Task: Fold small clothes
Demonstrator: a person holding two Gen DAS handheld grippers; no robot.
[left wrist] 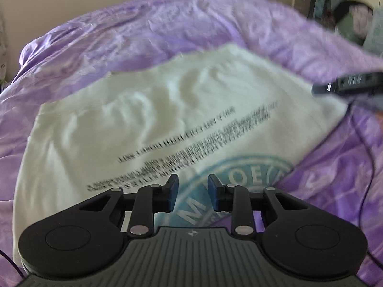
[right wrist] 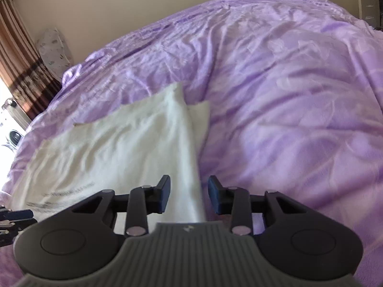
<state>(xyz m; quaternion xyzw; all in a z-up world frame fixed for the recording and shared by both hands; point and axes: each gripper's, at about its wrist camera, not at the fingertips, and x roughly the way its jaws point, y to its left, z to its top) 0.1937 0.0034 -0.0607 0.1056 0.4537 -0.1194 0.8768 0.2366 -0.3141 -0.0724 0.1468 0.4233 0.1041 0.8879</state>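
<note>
White shirt (left wrist: 148, 119) folded on the purple bedspread (left wrist: 167, 24).
Left gripper (left wrist: 192, 193) hovers, jaws apart and empty; right gripper (right wrist: 189, 195), likewise parted, at the shirt's three o'clock edge.

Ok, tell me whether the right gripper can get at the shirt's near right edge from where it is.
Probably yes. The right gripper stands open directly over the folded edge of the white shirt, with nothing between them. Only the purple bedcover lies beside it.

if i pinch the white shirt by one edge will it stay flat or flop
Probably flops: the white shirt already lies rippled and creased. It looks thin and light. It may drag on the rumpled purple bedspread rather than slide cleanly.
</note>
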